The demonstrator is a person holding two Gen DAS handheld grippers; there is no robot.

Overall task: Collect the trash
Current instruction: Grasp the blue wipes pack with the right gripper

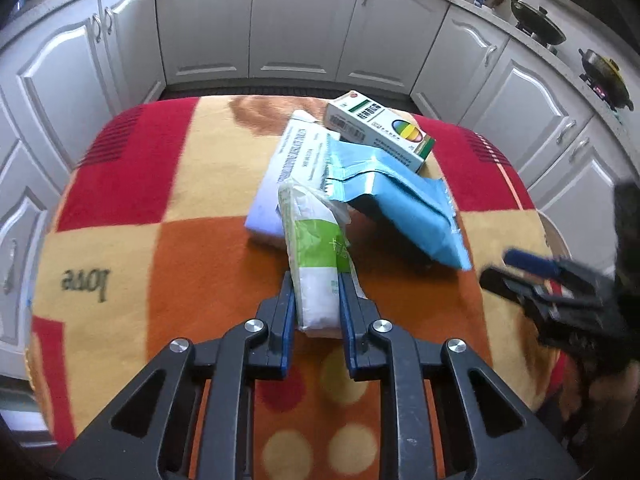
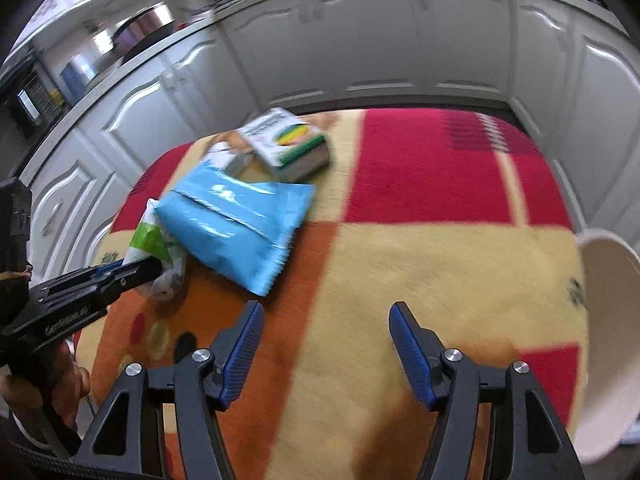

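Observation:
A pile of trash lies on a blanket-covered table (image 1: 192, 248): a green-and-white tissue pack (image 1: 316, 248), a blue plastic pouch (image 1: 404, 208), a white flat packet (image 1: 292, 168) and a white medicine box (image 1: 380, 128) with a coloured oval. My left gripper (image 1: 316, 284) is shut on the near end of the tissue pack, one blue pad on each side. The right wrist view shows that gripper (image 2: 136, 270) gripping the tissue pack (image 2: 156, 240) beside the blue pouch (image 2: 236, 220). My right gripper (image 2: 326, 320) stands open over bare blanket, nothing between its fingers.
White kitchen cabinets (image 1: 304, 20) ring the table on the far side. A cream-coloured bowl or bin (image 2: 612, 320) sits at the table's right edge. Pans (image 1: 536, 20) rest on the counter at the back right. A hand (image 2: 60, 392) holds the left gripper's handle.

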